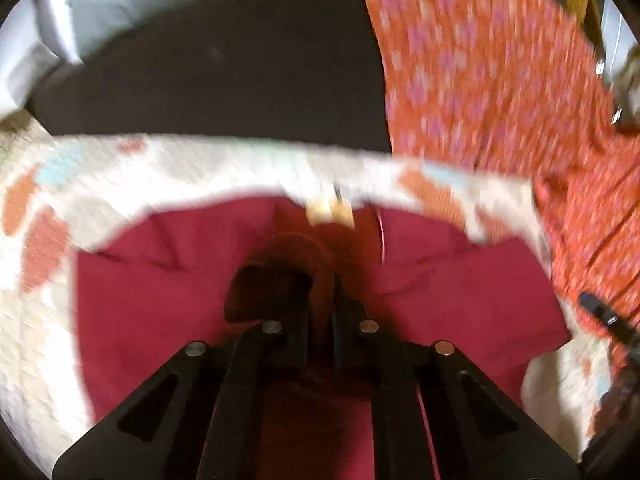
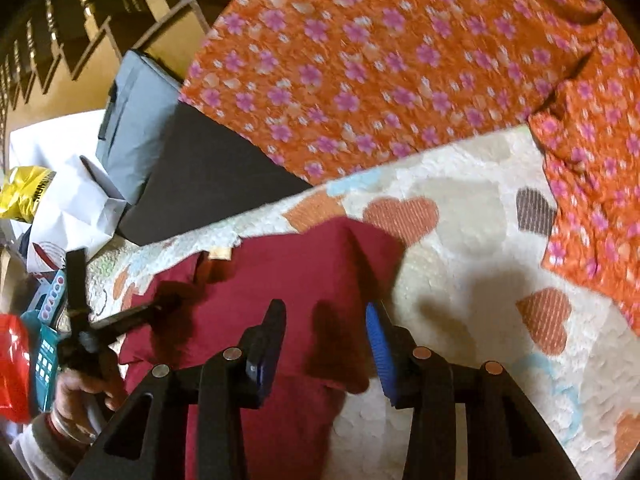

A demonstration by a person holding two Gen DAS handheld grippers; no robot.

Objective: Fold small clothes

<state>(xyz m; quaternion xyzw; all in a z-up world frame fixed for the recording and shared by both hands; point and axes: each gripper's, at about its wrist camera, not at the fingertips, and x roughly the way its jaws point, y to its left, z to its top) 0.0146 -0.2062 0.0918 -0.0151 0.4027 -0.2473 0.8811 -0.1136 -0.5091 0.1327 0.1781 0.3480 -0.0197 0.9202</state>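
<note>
A small dark red garment (image 1: 440, 300) lies on a cream quilt with heart shapes (image 1: 40, 340). My left gripper (image 1: 320, 300) is shut on a fold of the red garment near its neck, where a beige label (image 1: 330, 210) shows. In the right wrist view the red garment (image 2: 288, 276) lies below my right gripper (image 2: 326, 336), which is open and empty just above the cloth's right part. The left gripper (image 2: 160, 304) shows there at the garment's left edge, held by a hand (image 2: 80, 392).
An orange garment with pink flowers (image 2: 380, 60) lies at the far side and right of the quilt (image 2: 460, 272). A dark mat (image 2: 208, 184), a grey box (image 2: 132, 128), white paper and bright packets (image 2: 24, 192) lie to the left. The left wrist view is blurred.
</note>
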